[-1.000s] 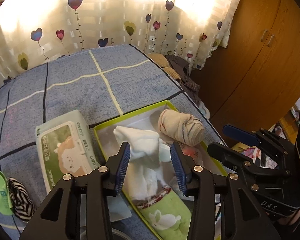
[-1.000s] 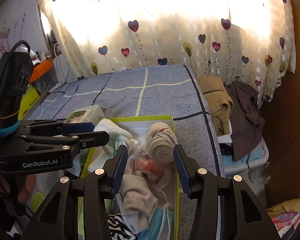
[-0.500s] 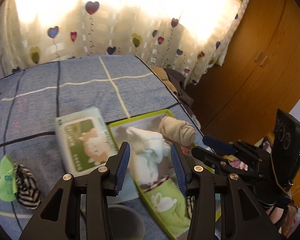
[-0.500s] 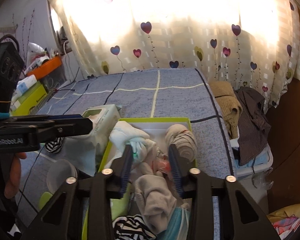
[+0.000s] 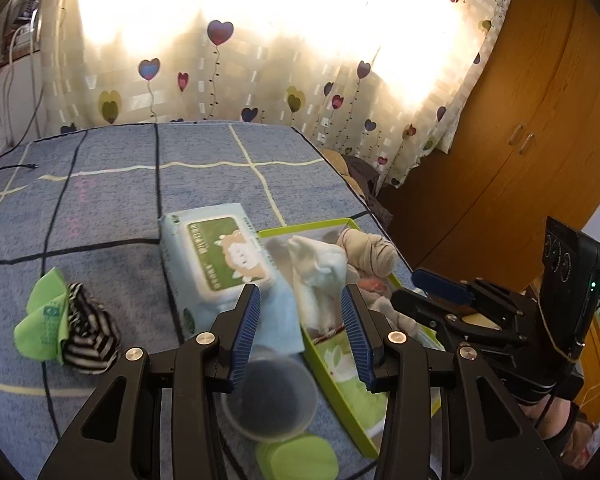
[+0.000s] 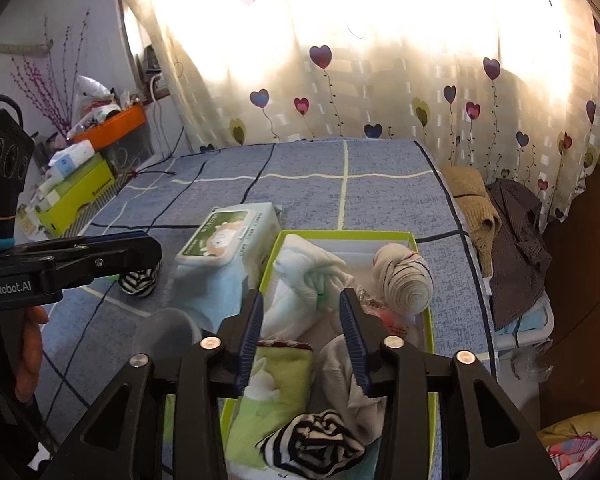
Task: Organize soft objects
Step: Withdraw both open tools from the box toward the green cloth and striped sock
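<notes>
A green-rimmed box [image 6: 427, 322] on the blue bed cover holds a white cloth [image 6: 308, 280], a rolled beige sock [image 6: 404, 284], a green towel [image 6: 268, 396], a grey sock [image 6: 344, 364] and a striped sock [image 6: 316, 444]. The box also shows in the left wrist view [image 5: 332, 368]. A second striped sock [image 5: 88, 332] lies with a green cloth [image 5: 40, 328] at the left on the bed. My left gripper [image 5: 302, 334] is open and empty, above a plastic cup [image 5: 270, 400]. My right gripper [image 6: 302, 338] is open and empty above the box.
A wet-wipes pack [image 5: 214, 260] lies left of the box on a light blue cloth [image 5: 278, 326]. A green lid [image 5: 300, 458] lies near the cup. Folded clothes [image 6: 496, 224] sit off the bed's right edge. A wooden wardrobe [image 5: 512, 140] stands at the right.
My left gripper has pulled back and swung left, from over the white cloth in the box to over the cup. My right gripper has drawn back slightly over the box.
</notes>
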Motion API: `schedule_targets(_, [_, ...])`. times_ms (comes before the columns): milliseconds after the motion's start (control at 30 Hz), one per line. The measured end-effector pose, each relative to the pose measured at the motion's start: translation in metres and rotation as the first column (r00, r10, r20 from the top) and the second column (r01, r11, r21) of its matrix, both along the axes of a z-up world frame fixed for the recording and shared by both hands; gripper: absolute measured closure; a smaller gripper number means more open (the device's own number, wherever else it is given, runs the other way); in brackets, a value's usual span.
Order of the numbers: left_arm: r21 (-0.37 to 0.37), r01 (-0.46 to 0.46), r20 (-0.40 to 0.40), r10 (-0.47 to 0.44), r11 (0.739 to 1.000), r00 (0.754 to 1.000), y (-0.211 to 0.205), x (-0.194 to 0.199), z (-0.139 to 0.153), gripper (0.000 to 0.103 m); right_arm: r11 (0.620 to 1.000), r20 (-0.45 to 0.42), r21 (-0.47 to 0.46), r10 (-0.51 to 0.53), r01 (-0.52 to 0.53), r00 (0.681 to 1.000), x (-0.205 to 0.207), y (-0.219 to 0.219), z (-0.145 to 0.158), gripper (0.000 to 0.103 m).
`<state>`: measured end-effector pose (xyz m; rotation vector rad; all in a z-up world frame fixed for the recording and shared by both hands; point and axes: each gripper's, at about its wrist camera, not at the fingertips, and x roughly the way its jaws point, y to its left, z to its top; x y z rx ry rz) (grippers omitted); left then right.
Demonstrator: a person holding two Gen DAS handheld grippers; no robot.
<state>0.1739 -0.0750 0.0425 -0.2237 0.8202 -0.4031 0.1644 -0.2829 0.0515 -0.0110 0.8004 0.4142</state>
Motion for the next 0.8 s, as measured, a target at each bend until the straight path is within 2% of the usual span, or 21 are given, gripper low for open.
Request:
schedule_targets(300, [-0.009,-0.042,0.004,0.043,0.999,0.999,0.024,-0.034,-0.002,0.059,1.000,0.010,-0.019,0.015,-0.015,1.000,-0.027,0.017,0.011,0.057])
schedule_targets(467, [0.004,-0.074,0.015,0.074,0.997,0.997,0.034,-0.052,-0.001,0.059,0.999,0.023,-0.029,0.032,-0.032,0.999,-0.042,0.031,0.018,0.052])
schedule_targets(800, [0.011,-0.115,0.012,0.115,0.993,0.993,0.048,-0.078,-0.004,0.059,0.997,0.034,-0.039,0.061,-0.060,0.998,-0.063,0.046,0.024,0.051])
